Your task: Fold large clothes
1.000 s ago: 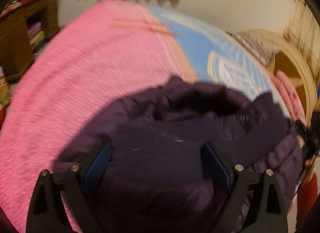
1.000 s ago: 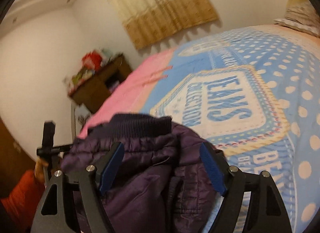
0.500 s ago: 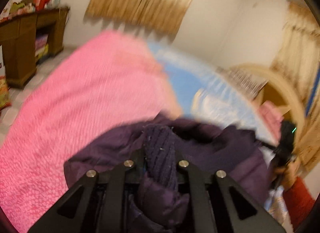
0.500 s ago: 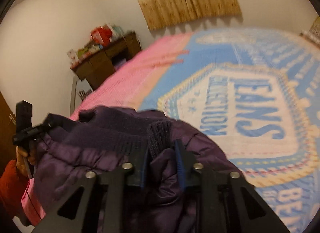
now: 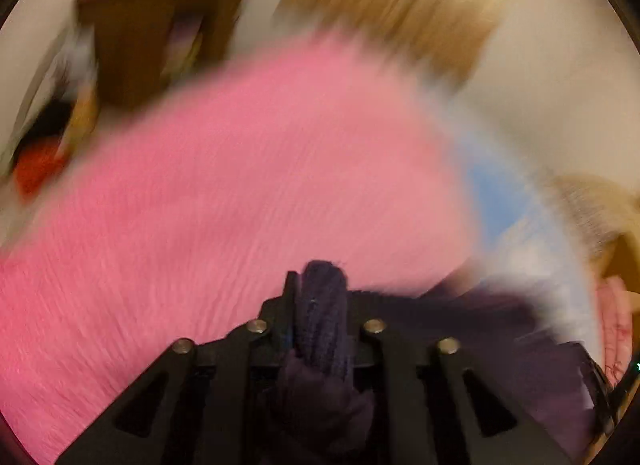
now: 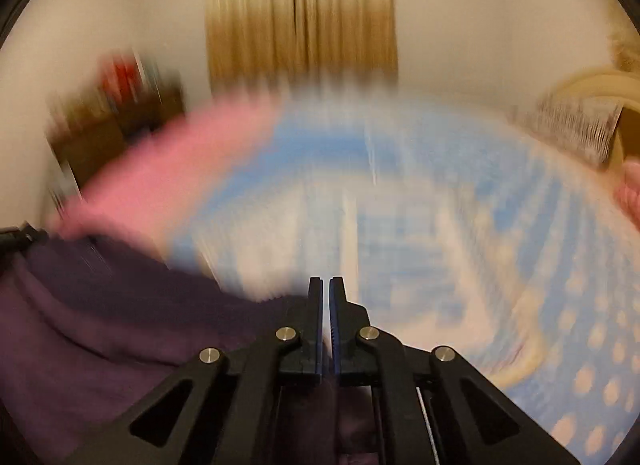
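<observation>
Between left fingers (image 5: 294, 305), seemingly jacket cuff (image 5: 322, 313)

Tan curtain (image 6: 302, 13) on pale wall (image 6: 500, 17); brown cabinet (image 6: 120, 121) at left.

The jacket (image 5: 500, 329) was dark purple, and its ribbed knit cuff (image 5: 322, 305) a deeper navy-violet. Both pairs of tongs were black, the left tongs (image 5: 320, 297) and the right tongs (image 6: 326, 305), the latter with blue pads (image 6: 320, 329) and silver rivets. The bed wore a bright pink ribbed blanket (image 5: 240, 193) beside a light blue cover (image 6: 460, 225) with cream dots and pale lettering, blurred. The curtain (image 6: 300, 13) was cream above and tan-brown below. The cabinet (image 6: 116, 125) was brown wood, with red blurs on top.
</observation>
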